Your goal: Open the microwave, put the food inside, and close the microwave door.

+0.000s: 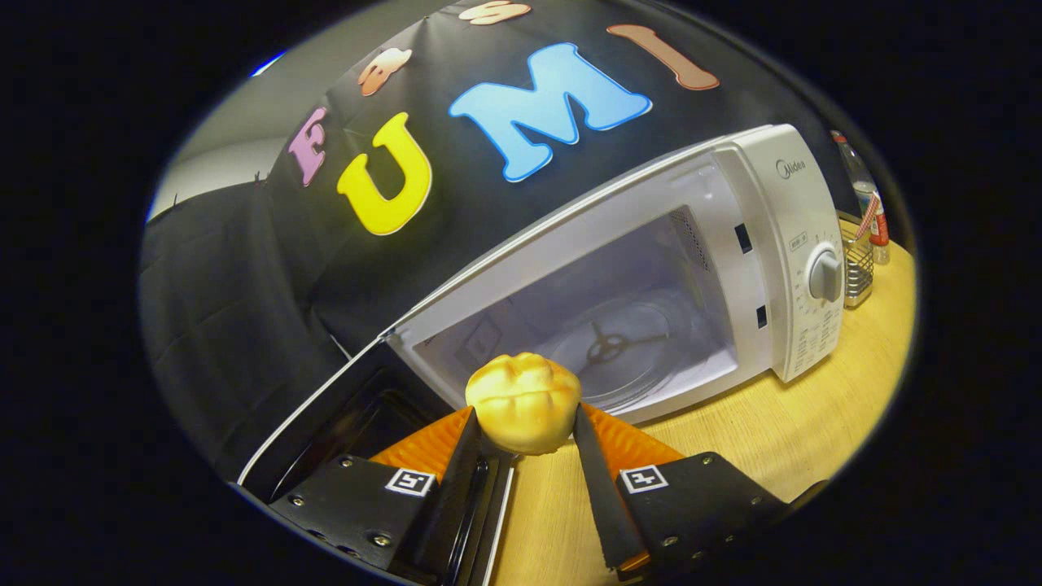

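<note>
A pale yellow bun (523, 401) sits squeezed between both fingers of my gripper (525, 423), which is shut on it and holds it above the wooden table. Just beyond the bun stands a white microwave (794, 244) with its cavity exposed. Inside lies a glass turntable (631, 346). The microwave's door (326, 423) hangs swung out to the left of my fingers, its dark inner window facing me. The bun hovers right in front of the cavity's lower lip.
The wooden table (781, 439) stretches to the right of the fingers. Behind the microwave's control panel stand a metal mesh holder (856, 273) and a clear bottle (864, 195). Black cloth walls close off the back and left.
</note>
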`<state>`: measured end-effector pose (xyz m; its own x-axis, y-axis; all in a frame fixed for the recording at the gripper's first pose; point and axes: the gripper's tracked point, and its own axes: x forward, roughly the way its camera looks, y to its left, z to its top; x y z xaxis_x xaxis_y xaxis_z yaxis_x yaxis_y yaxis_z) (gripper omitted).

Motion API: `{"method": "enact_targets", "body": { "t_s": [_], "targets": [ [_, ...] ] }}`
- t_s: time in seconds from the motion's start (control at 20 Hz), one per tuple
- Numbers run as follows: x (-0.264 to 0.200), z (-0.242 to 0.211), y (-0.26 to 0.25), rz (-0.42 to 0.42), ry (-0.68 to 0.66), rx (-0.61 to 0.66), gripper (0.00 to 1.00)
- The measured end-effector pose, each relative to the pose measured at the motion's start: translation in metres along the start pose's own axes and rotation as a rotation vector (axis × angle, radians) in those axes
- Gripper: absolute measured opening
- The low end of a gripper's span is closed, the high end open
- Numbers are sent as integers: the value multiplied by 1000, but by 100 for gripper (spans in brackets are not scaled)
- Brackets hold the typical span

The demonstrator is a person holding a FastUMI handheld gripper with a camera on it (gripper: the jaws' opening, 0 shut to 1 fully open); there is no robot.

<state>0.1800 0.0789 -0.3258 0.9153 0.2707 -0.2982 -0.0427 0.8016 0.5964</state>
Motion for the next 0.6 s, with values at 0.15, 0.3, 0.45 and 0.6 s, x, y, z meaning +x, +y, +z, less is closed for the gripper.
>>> {"method": "enact_targets", "body": {
  "t_s": [0.15, 0.3, 0.45, 0.6],
  "targets": [
    [29, 5, -13, -51, -61, -9, 68],
    [57, 5, -25, -99, -88, -24, 68],
    [87, 0, -30, -119, -76, -19, 68],
    [109, -6, -34, -135, -73, -41, 68]
  ]
}}
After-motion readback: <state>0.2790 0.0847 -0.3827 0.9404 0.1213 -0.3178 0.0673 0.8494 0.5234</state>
